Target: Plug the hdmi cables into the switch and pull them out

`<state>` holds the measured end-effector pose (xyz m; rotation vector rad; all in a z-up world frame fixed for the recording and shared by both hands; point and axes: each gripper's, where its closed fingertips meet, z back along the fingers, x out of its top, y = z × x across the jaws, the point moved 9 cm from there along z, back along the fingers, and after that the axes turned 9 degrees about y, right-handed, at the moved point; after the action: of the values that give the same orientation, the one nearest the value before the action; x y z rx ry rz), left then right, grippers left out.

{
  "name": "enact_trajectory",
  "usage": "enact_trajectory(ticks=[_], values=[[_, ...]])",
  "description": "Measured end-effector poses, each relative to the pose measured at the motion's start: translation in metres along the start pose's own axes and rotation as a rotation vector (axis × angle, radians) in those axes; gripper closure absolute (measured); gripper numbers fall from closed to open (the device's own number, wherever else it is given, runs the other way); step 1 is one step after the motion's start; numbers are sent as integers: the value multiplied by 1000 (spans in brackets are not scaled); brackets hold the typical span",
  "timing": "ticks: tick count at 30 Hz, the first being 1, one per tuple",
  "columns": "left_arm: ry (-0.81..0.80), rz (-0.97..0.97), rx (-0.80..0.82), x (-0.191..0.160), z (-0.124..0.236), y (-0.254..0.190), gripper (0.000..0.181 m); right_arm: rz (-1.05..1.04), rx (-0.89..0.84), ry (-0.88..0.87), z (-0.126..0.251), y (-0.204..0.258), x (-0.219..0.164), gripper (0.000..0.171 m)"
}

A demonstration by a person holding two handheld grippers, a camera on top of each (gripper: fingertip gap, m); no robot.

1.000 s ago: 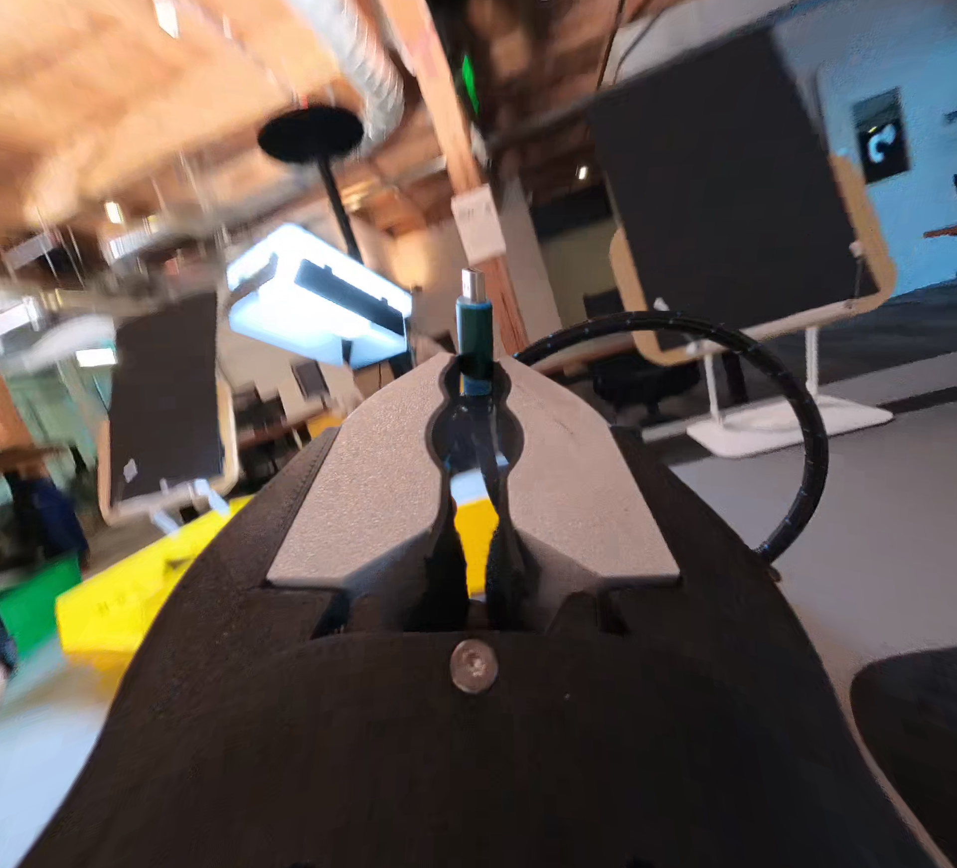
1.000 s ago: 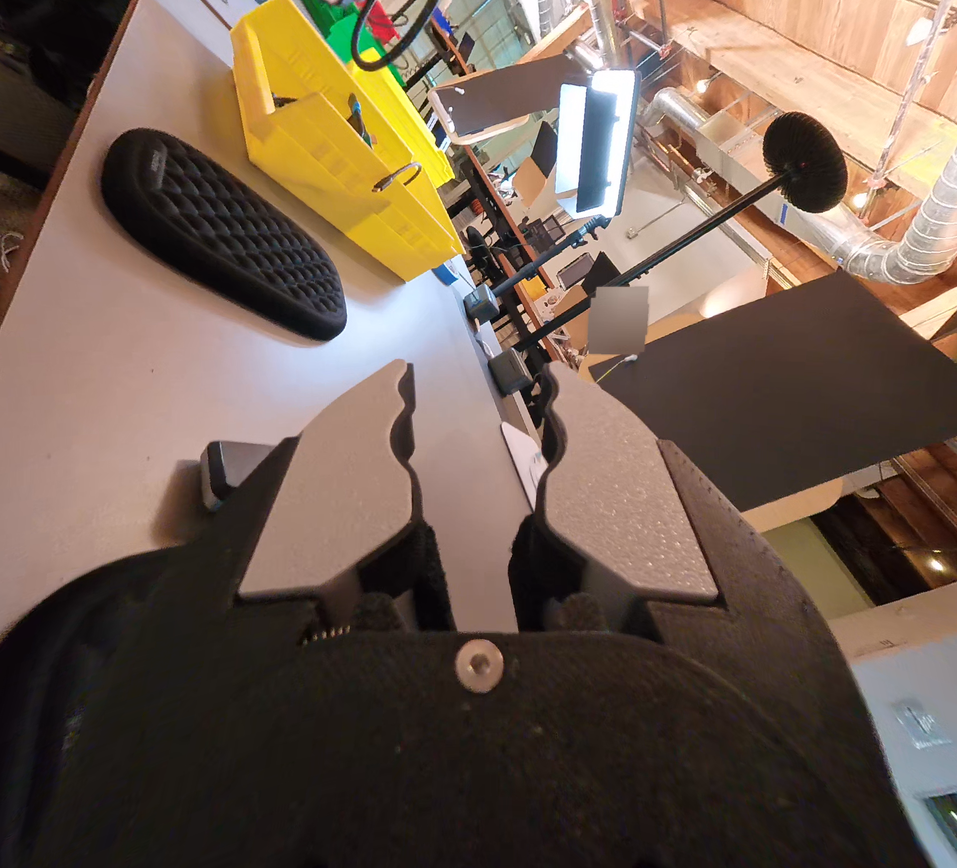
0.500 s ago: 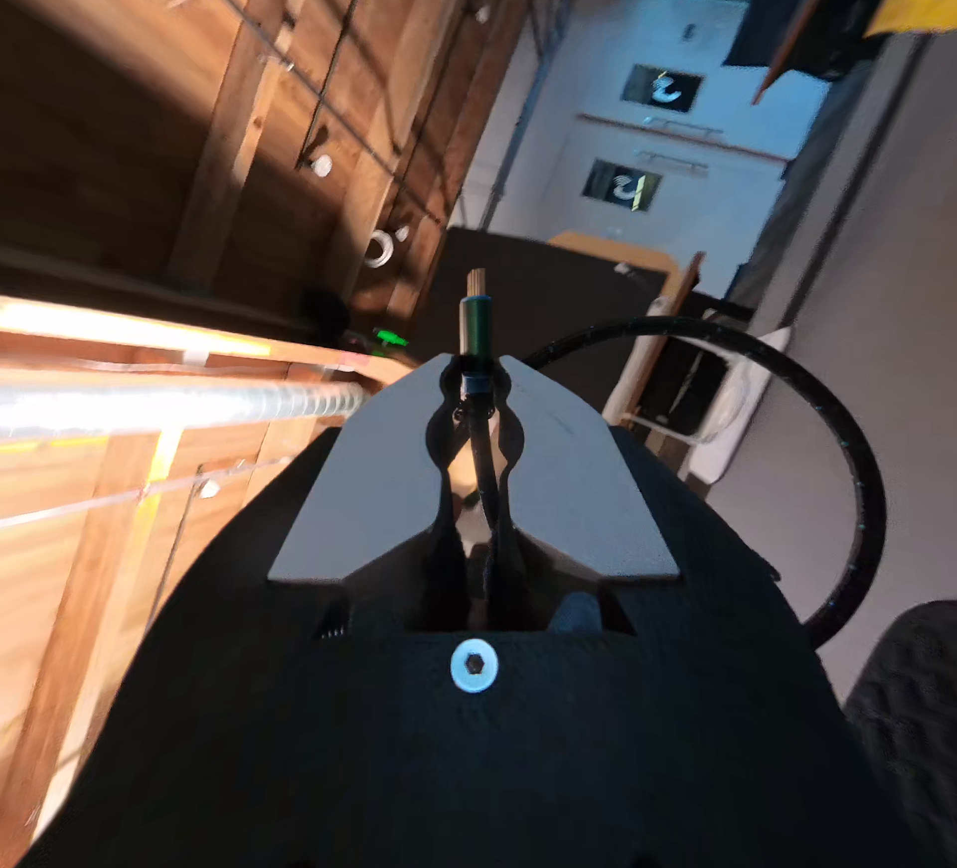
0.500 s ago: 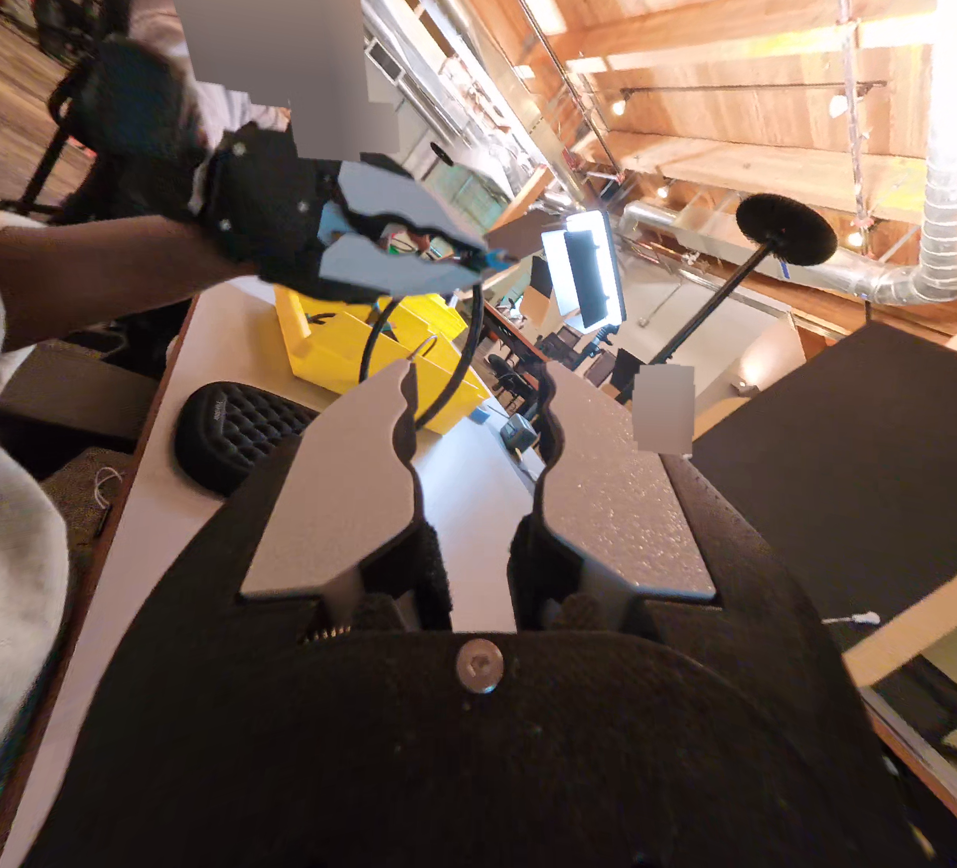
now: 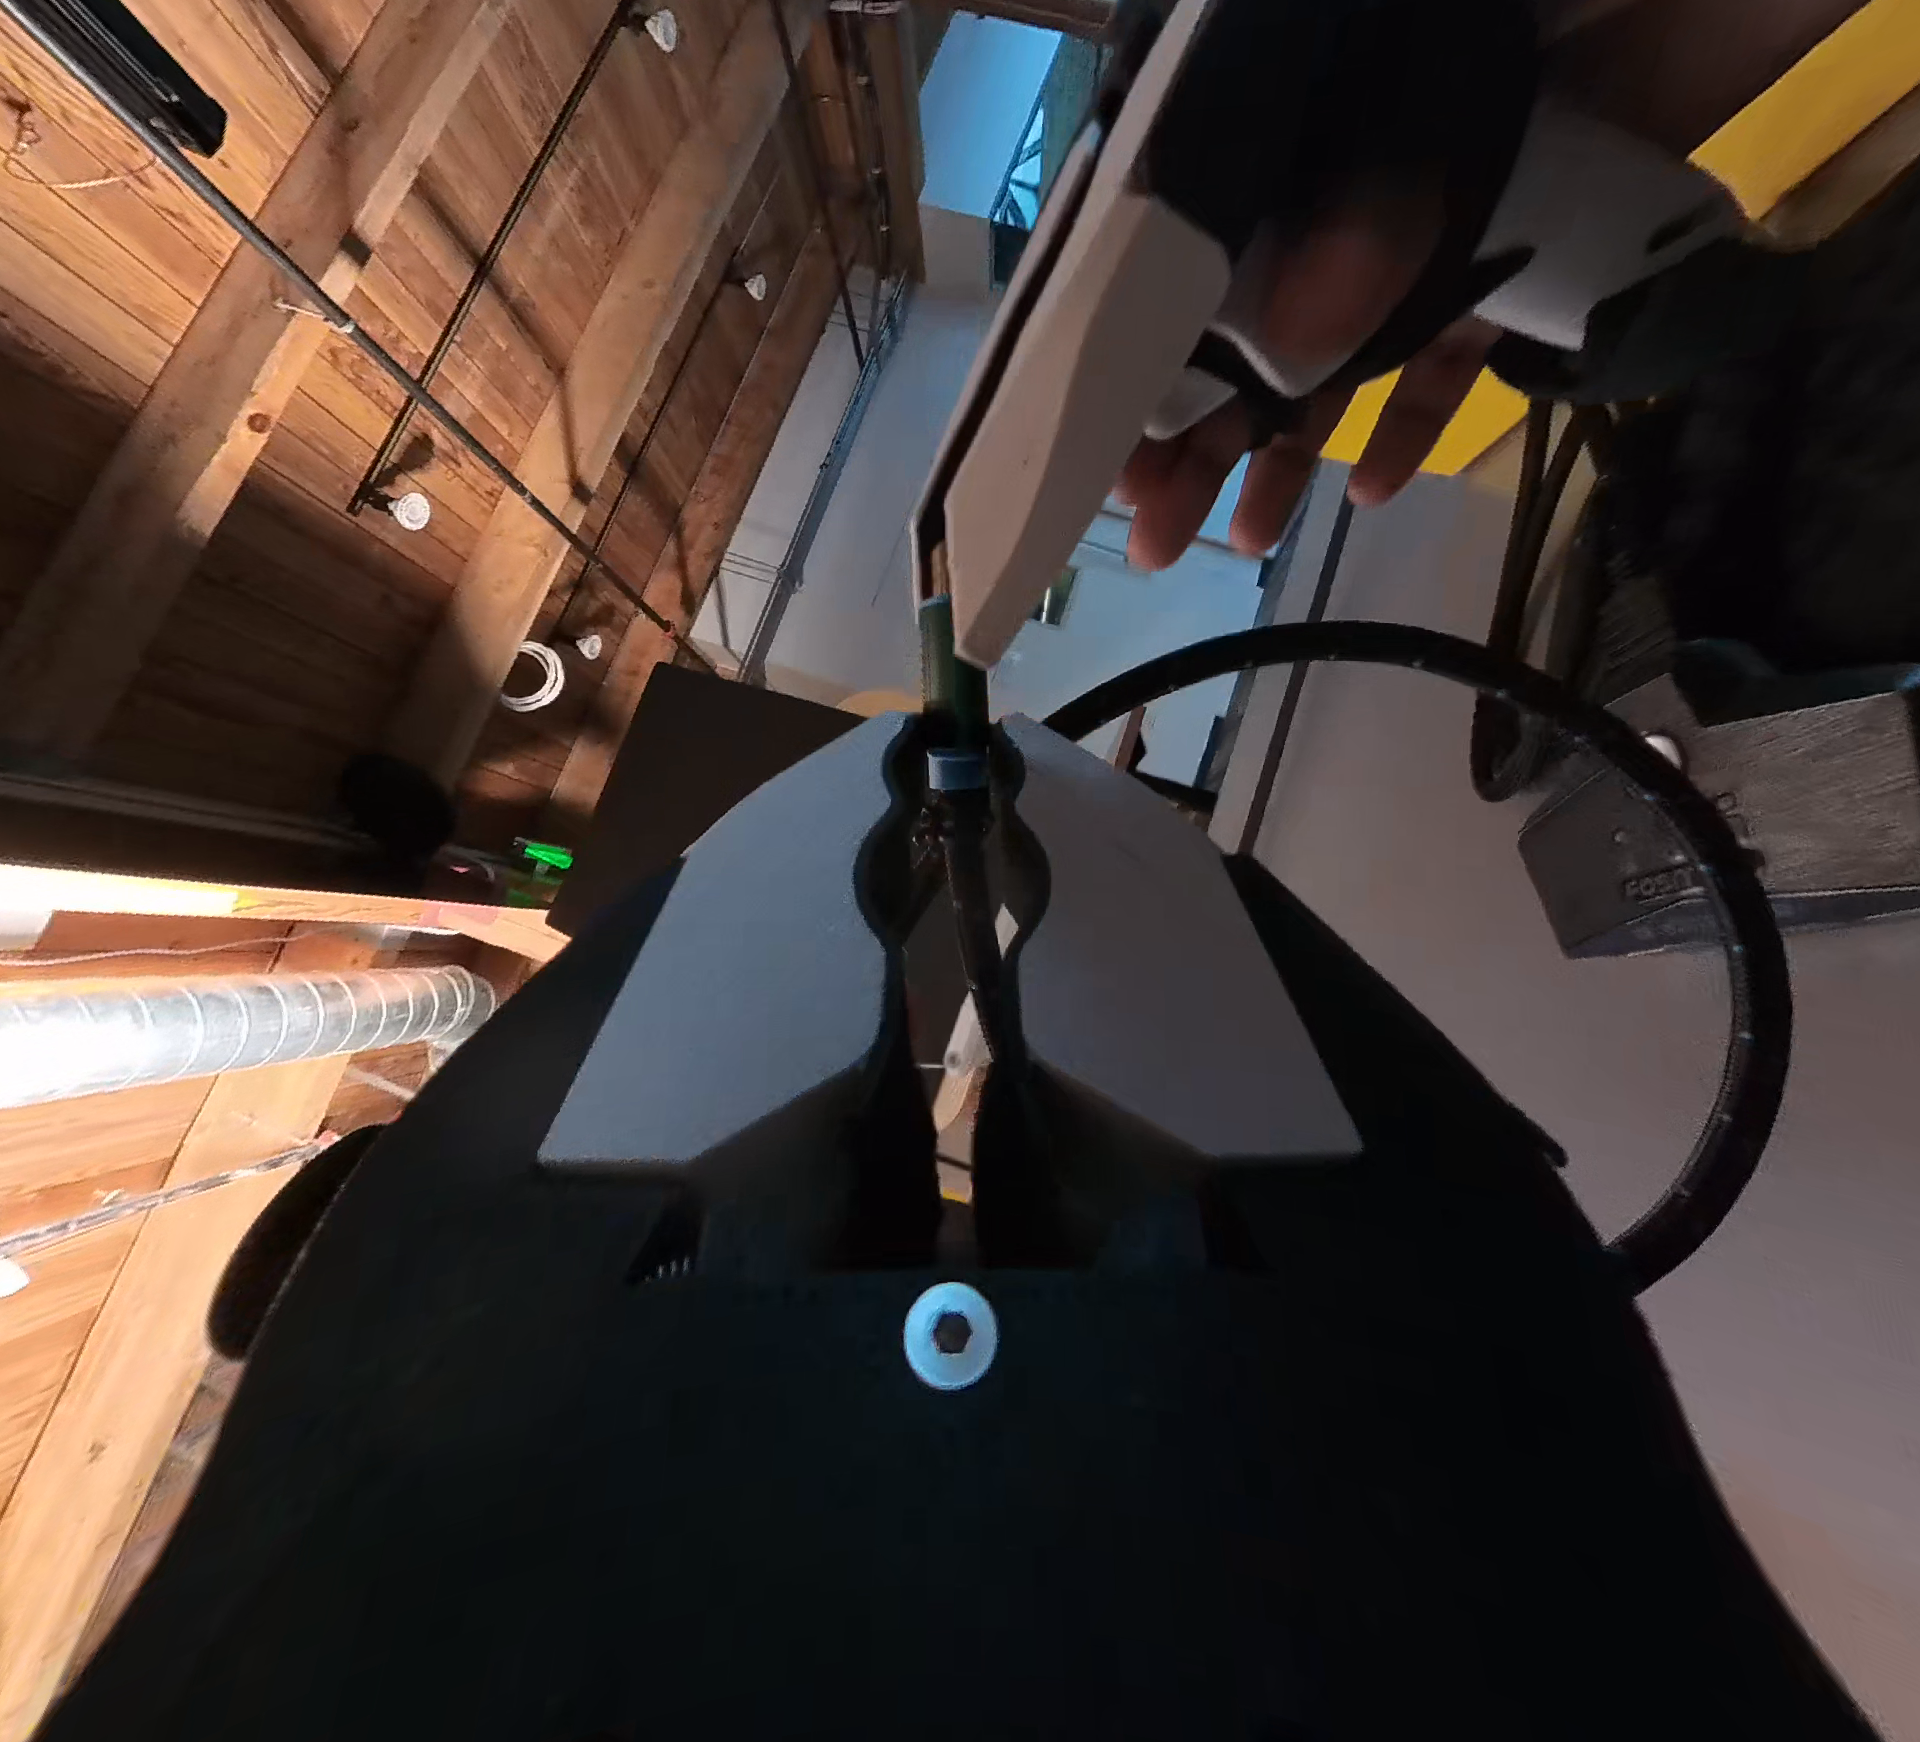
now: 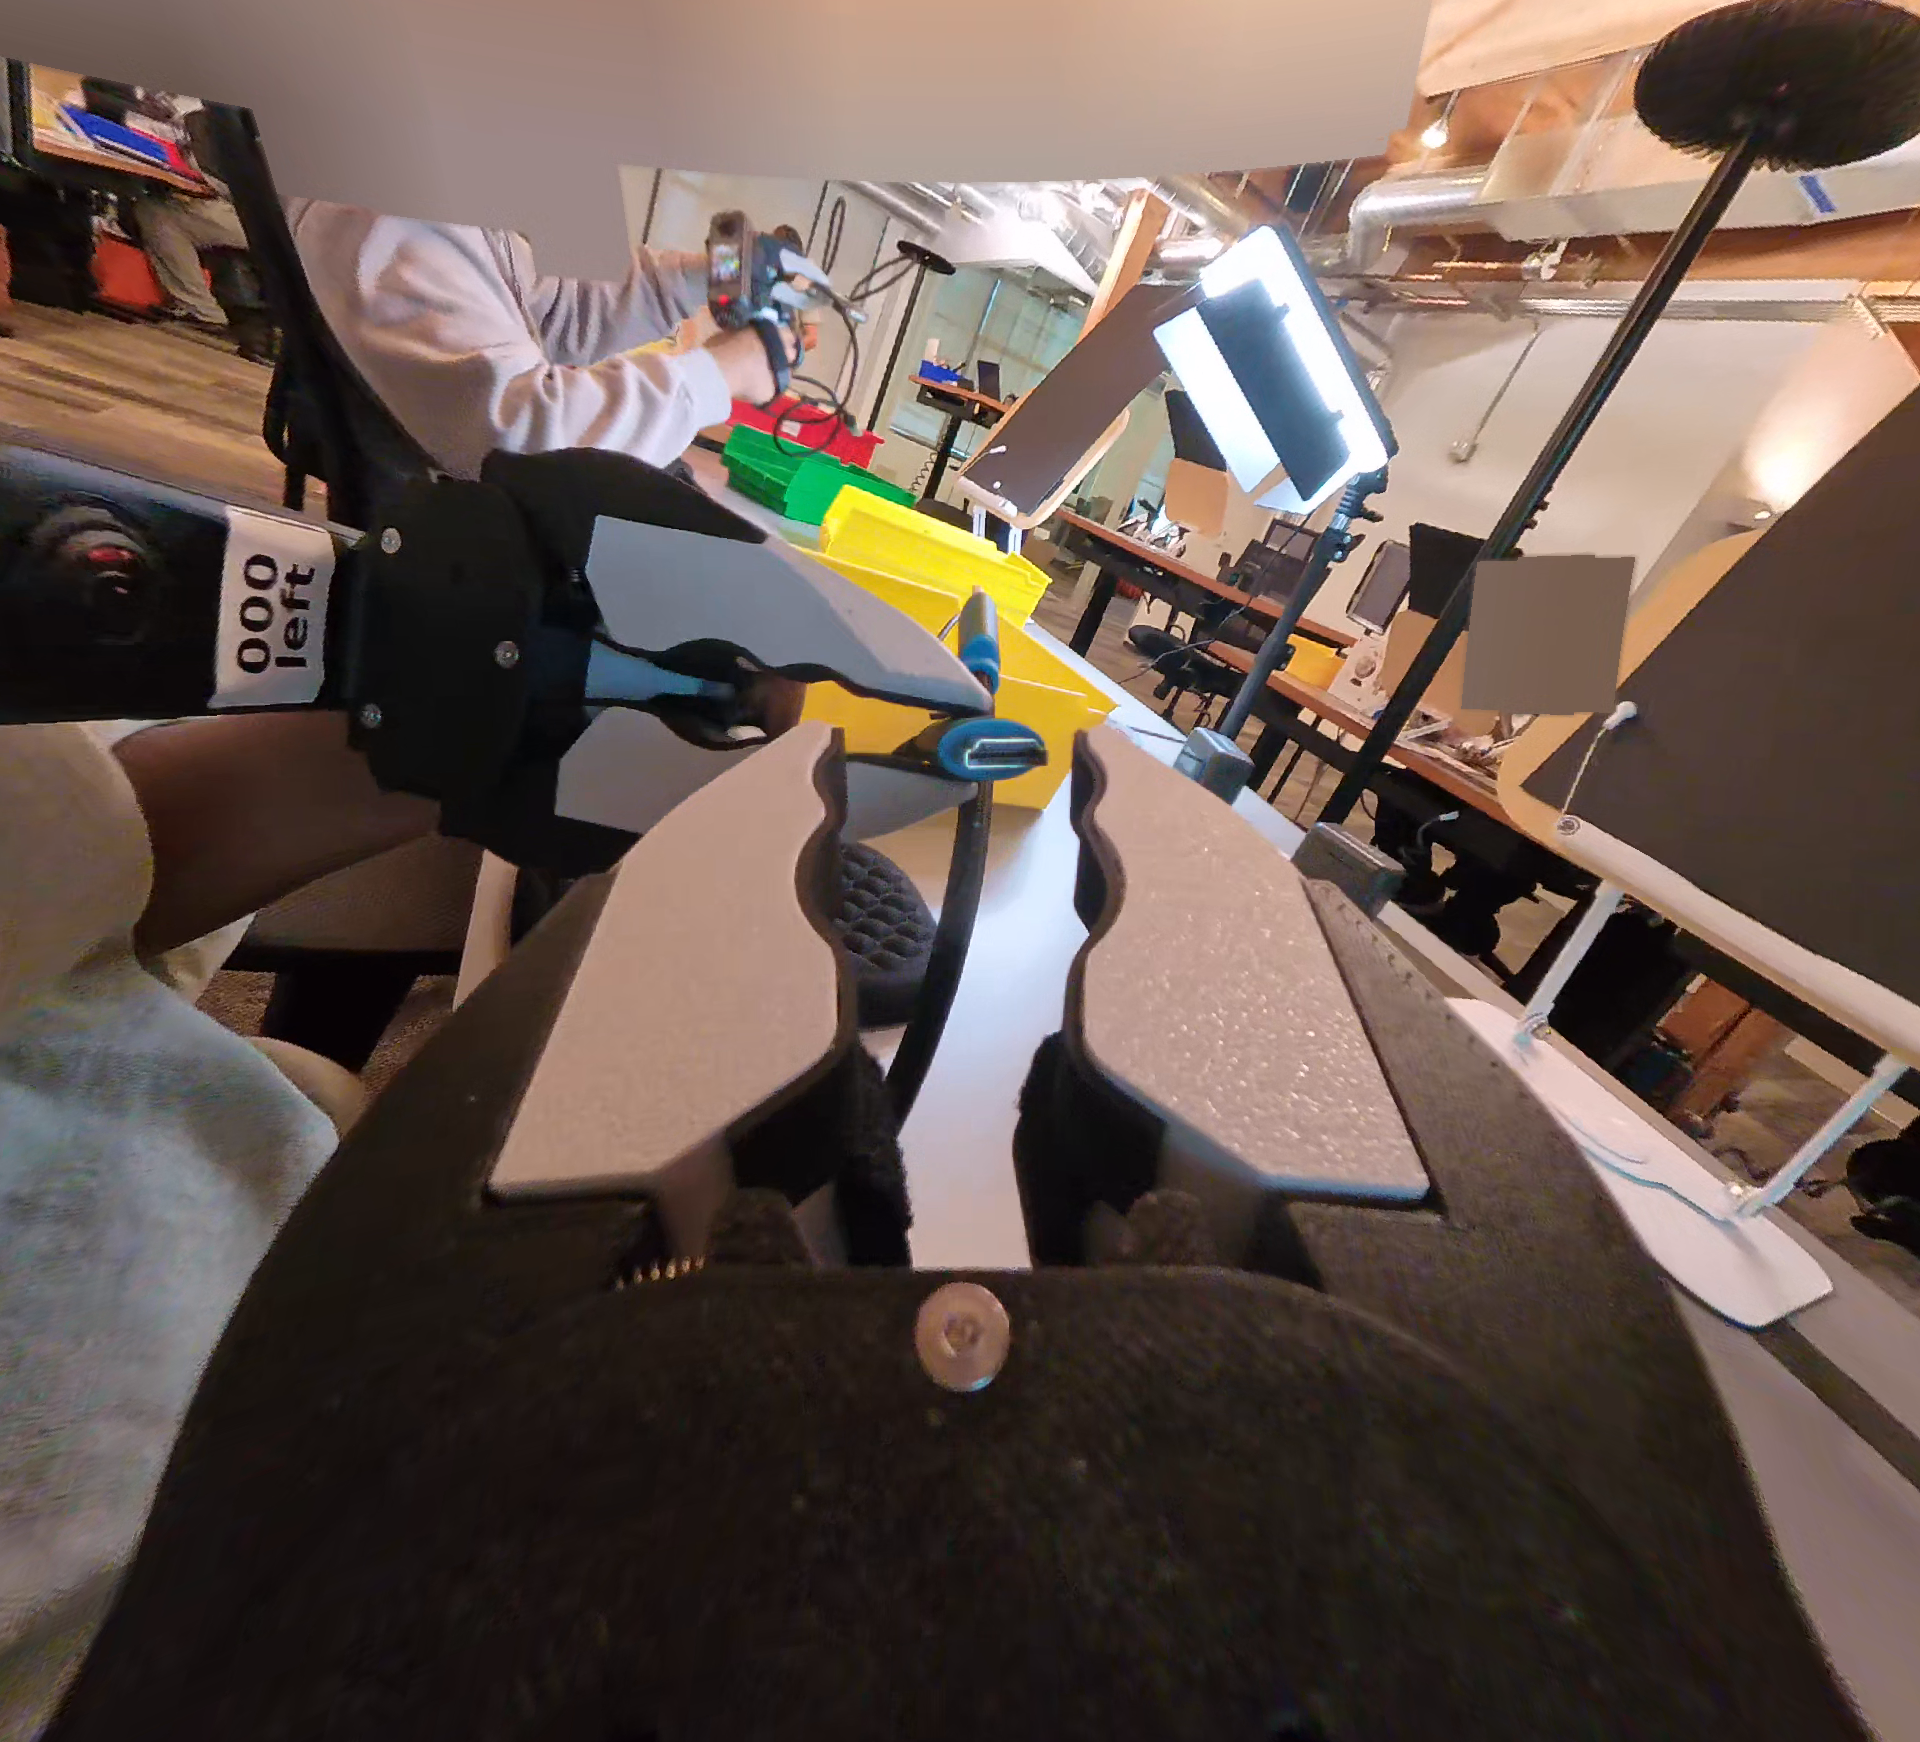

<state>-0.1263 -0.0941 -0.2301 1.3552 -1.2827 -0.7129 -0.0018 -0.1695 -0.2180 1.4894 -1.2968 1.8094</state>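
Note:
My left gripper (image 5: 951,736) is shut on the blue-green plug of a black HDMI cable (image 5: 1714,861), which loops off to the right. In the right wrist view the left gripper (image 6: 961,721) reaches in from the left and holds the plug (image 6: 992,750) level, with its metal end showing. My right gripper (image 6: 956,757) is open, and the plug sits between its fingertips without touching them. The cable (image 6: 951,923) hangs down between my right fingers. One right finger (image 5: 1081,362) shows close above the plug in the left wrist view. The switch is not in view.
Yellow bins (image 6: 935,549) stand on the grey table (image 6: 1039,882) behind the plug, one with another connector (image 6: 977,627) sticking up. A black padded rest (image 6: 883,923) lies below. A black panel on a white stand (image 6: 1662,1173) is at the right. Another person works at the back.
Both grippers have swung to face each other. The left gripper has brought the plug between the open right fingers. The right gripper has stayed open.

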Motion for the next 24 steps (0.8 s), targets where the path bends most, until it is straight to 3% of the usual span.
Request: enact_trajectory(ticks=[3,8,12,15,20,24], values=[[-16,-6,-6,3,0,-2,170,5,-28,11,-2,0,-2,149],[-53,40,-1,4,-1,-4,169,-13,-7,15,1,0,0,150],[-58,157,-50,2,-4,-5,154,9,-21,60,1,0,-2,150],[-76,219,-66,2,-5,-5,154,33,-26,60,1,1,-1,151],[-102,155,13,3,-1,-4,154,67,-47,-1,8,-1,2,151],[-144,380,12,-9,1,8,154,56,-105,-90,23,-9,6,150]])
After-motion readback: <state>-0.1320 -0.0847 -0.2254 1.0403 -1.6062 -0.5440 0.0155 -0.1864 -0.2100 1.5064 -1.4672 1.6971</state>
